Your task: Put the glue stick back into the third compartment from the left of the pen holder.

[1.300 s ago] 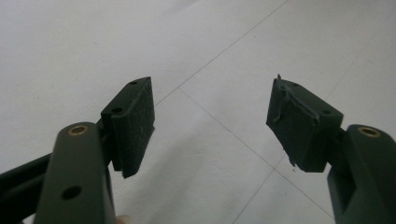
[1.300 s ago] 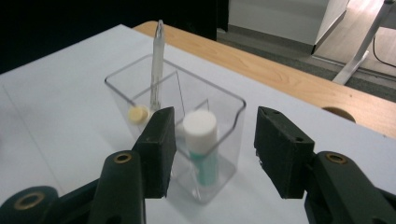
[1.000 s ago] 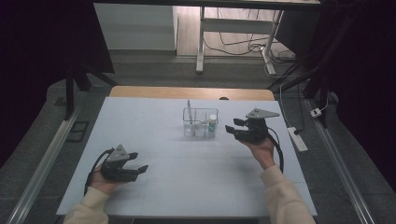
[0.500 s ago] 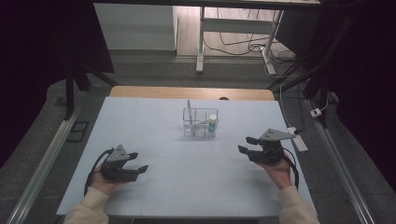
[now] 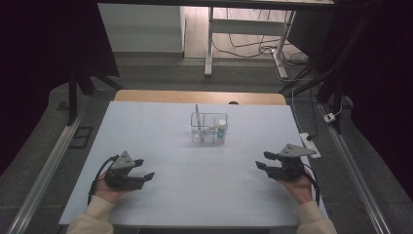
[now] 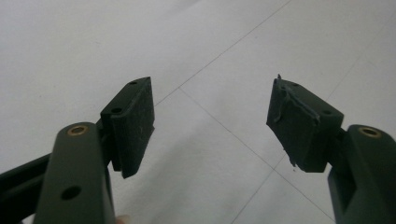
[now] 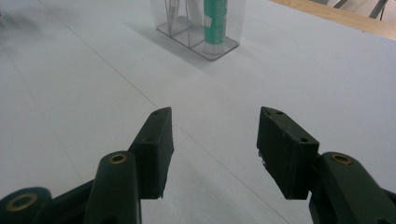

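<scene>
Left tool: low over near-left worktop, jaws wide, nothing between; pads frame bare white surface.
Right tool: near-right worktop, jaws wide, nothing between, aimed toward clear organizer.
Organizer: worktop centre, well apart from both tools. Green-labelled tube upright in its right compartment; slim pen-like item in left compartment, identity unclear.
Right tool view: organizer cut off at top edge, contents' upper parts unseen.
</scene>
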Demonstrator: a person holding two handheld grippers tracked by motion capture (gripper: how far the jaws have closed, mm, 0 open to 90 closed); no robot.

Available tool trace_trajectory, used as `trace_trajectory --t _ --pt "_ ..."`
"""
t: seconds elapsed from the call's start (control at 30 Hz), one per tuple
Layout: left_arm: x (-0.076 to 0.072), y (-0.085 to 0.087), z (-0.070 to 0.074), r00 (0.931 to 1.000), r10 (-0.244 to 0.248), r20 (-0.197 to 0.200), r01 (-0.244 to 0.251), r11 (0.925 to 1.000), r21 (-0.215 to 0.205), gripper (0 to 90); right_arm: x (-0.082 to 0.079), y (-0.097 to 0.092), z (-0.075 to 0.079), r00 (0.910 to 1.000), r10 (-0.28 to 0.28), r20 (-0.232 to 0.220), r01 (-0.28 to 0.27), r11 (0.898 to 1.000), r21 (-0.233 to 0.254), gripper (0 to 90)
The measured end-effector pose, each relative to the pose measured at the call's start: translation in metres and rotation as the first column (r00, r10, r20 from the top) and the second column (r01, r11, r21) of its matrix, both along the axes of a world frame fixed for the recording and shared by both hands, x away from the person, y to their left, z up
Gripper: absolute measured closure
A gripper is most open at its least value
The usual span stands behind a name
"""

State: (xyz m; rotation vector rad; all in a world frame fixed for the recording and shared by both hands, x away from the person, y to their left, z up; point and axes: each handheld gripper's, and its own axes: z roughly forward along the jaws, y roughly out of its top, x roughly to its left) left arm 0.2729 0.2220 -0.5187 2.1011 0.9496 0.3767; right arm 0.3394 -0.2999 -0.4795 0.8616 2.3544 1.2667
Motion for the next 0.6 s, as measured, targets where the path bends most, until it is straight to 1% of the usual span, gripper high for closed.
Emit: trace_trajectory --t 0.23,0.47,0.6 --pt "-0.0002 0.0003 0.0003 1.0000 -0.001 0.002 0.001 1.0000 -0.001 32.1 -0.0004 -0.0005 -0.0013 1.0000 -0.003 0.005 0.003 1.000 -0.021 44.9" --pt "-0.0001 0.0008 0.0003 1.0000 -0.002 0.003 0.002 1.0000 -0.003 32.1 0.0002 0.0000 -0.0026 1.0000 -0.001 0.002 0.001 1.000 -0.024 44.9" --pt "0.0002 0.0015 0.0003 1.0000 0.000 0.003 0.000 1.0000 -0.003 32.1 -0.0001 0.0005 -0.0029 1.0000 0.002 0.004 -0.002 0.999 -0.035 44.6"
